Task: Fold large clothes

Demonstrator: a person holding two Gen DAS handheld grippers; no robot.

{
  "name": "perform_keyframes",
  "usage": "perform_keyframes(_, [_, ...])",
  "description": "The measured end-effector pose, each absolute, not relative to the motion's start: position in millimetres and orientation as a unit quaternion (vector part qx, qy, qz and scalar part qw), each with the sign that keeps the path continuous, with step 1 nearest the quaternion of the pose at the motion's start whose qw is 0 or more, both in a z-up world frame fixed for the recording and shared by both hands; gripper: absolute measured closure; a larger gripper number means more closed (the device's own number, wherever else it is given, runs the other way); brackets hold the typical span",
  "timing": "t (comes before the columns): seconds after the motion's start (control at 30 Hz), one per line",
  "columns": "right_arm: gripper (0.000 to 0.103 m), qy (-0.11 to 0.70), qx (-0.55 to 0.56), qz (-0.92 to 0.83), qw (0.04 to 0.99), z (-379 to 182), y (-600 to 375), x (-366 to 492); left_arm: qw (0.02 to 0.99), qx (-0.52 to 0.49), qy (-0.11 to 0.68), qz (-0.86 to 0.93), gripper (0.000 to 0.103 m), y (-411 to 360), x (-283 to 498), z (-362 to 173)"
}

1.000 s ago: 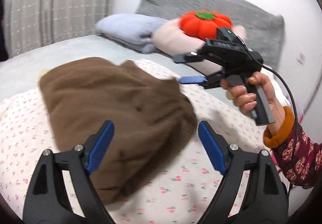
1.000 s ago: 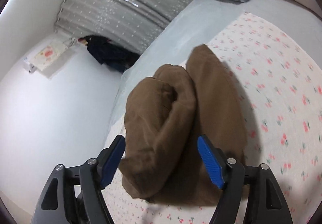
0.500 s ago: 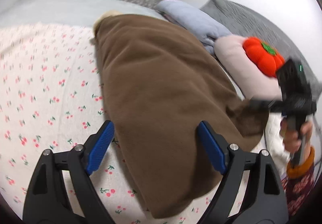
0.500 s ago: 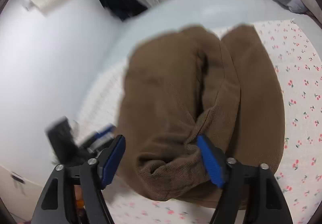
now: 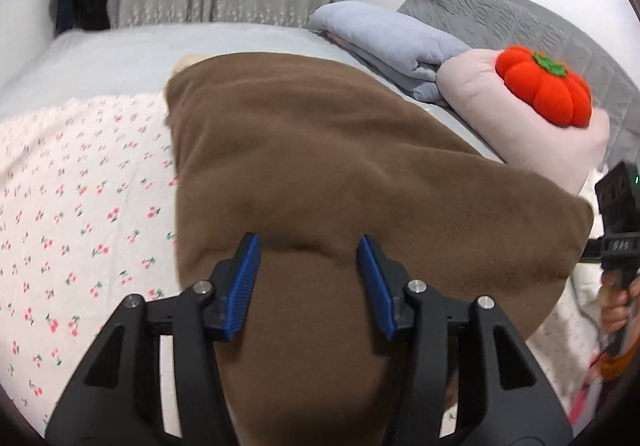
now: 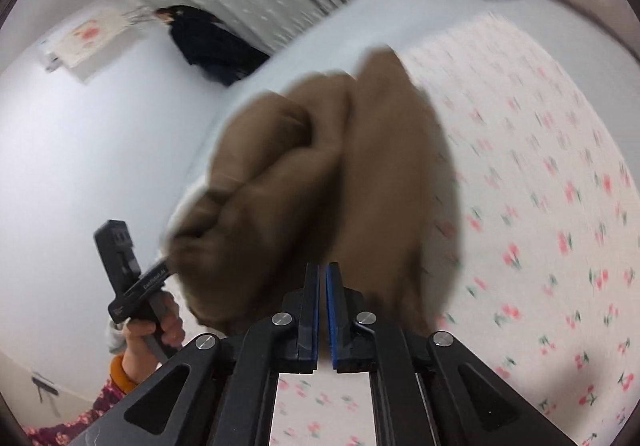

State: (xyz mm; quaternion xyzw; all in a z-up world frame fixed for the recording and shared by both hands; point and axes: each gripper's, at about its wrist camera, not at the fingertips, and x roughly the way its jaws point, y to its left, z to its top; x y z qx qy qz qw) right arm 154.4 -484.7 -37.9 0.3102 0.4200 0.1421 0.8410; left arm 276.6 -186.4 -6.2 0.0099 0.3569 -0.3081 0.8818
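brown garment on the bed

the folded brown garment lies on the cherry-print sheet, toward the bed's near edge. left gripper jaws are closing astride its fabric, not yet pinching. right gripper jaws are closing, nearly together at the garment's hem; whether they hold fabric cannot be told.

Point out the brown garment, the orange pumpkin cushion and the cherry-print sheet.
brown garment (image 5: 320,165), left wrist view, middle of its flat top.
orange pumpkin cushion (image 5: 548,87), left wrist view, centre of its orange body.
cherry-print sheet (image 5: 80,205), left wrist view, bare patch left of the garment.
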Motion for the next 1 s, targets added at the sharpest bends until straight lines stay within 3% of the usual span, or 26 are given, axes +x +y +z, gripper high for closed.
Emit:
perform_keyframes(0.03, [0.084,0.415,0.312,0.150,0.841,-32.9,-483.4,156.6,0.883,0.007,0.354,-0.308,0.051,-187.0,275.9,-6.7])
perform_keyframes(0.07, [0.064,0.410,0.313,0.158,0.842,-25.7,-481.8,160.0,0.884,0.003,0.350,-0.308,0.051,-186.7,275.0,-7.1])
perform_keyframes(0.1, [0.038,0.401,0.316,0.165,0.844,-16.1,-479.2,166.3,0.884,0.000,0.350,-0.308,0.051,-185.5,275.1,-7.2])
perform_keyframes(0.17, [0.019,0.391,0.322,0.183,0.843,-3.9,-473.6,186.8,0.881,-0.003,0.353,-0.314,0.051,-181.5,274.8,-5.5])
perform_keyframes(0.4, [0.018,0.475,0.376,0.194,0.772,-38.1,-463.1,284.8,0.868,0.008,0.369,-0.331,0.049,-168.5,277.2,3.6])
perform_keyframes(0.67, [0.017,0.499,0.366,0.204,0.759,-33.5,-439.3,340.4,0.869,-0.030,0.393,-0.300,0.041,-128.8,313.3,-8.1])
perform_keyframes(0.73, [0.028,0.504,0.337,0.195,0.770,-27.0,-424.2,345.8,0.850,-0.079,0.417,-0.312,0.034,-115.8,329.5,-20.1])
perform_keyframes(0.77, [0.060,0.510,0.306,0.191,0.781,-21.4,-411.6,348.8,0.839,-0.104,0.429,-0.318,0.028,-110.5,335.9,-26.3])
perform_keyframes(0.8, [0.074,0.513,0.266,0.180,0.796,-13.9,-396.7,351.7,0.823,-0.134,0.445,-0.325,0.024,-105.1,344.1,-33.6])
perform_keyframes(0.9, [0.083,0.489,0.158,0.139,0.847,21.7,-359.4,342.8,0.773,-0.217,0.489,-0.340,0.023,-94.3,364.5,-51.8])
perform_keyframes(1.0, [0.085,0.441,0.120,0.147,0.877,59.6,-349.8,324.9,0.782,-0.215,0.478,-0.337,0.024,-98.3,363.2,-41.1])
